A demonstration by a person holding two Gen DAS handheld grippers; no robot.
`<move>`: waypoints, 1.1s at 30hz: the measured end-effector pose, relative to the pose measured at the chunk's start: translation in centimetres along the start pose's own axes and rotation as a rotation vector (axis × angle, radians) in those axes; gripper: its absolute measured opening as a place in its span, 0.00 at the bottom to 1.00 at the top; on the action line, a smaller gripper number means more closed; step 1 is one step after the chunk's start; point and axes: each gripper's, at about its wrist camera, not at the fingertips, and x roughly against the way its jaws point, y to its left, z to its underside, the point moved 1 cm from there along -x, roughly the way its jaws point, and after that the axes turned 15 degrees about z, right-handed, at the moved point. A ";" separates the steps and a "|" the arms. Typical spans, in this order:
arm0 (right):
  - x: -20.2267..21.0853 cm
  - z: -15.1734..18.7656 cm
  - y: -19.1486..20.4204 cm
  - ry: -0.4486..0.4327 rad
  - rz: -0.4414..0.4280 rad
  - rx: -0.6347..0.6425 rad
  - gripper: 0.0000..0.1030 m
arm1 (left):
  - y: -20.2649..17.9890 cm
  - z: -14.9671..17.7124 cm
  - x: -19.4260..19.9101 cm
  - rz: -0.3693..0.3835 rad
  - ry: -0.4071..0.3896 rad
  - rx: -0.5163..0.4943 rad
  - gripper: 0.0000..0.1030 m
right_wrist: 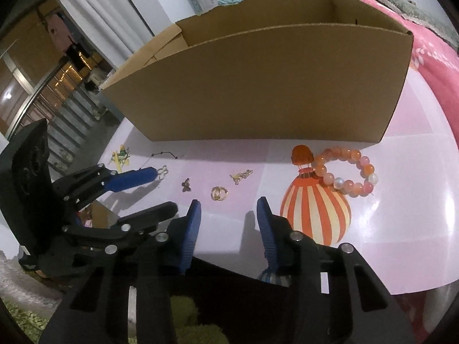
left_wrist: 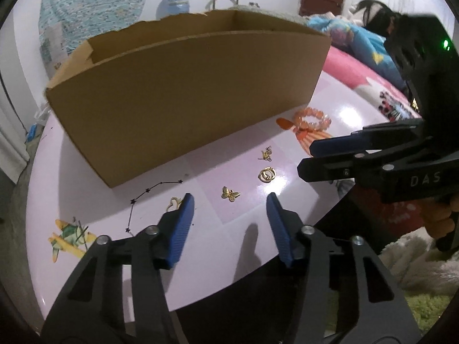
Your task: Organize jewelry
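Small gold pieces lie on the lilac table in front of a tall cardboard box: a butterfly, a pair of rings and a small charm. My left gripper is open, its blue fingertips on either side of the butterfly without touching it. A thin gold piece lies at its left fingertip. My right gripper is open and holds nothing, a little short of the rings. An orange bead bracelet lies to its right.
A black star chain lies left of the gold pieces. The box blocks the far side of the table. A balloon picture and a plane picture are printed on the tabletop. Bedding lies beyond at the right.
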 end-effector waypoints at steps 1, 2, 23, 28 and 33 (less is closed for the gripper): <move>-0.1 -0.1 0.1 0.002 0.001 -0.003 0.38 | 0.0 0.0 -0.2 -0.002 0.006 -0.006 0.43; -0.2 -0.1 0.2 0.003 0.002 -0.004 0.38 | 0.0 -0.1 -0.4 -0.005 0.013 -0.013 0.42; -0.4 -0.5 1.3 -0.024 0.016 0.108 0.31 | -0.4 -0.6 -2.0 0.001 0.055 -0.084 0.23; -0.4 -0.6 1.5 -0.024 0.016 0.133 0.31 | -0.1 -0.5 -2.0 0.010 0.047 -0.077 0.21; -0.3 -0.6 2.0 -0.031 0.029 0.161 0.31 | 0.1 -0.5 -2.0 0.001 0.040 -0.074 0.12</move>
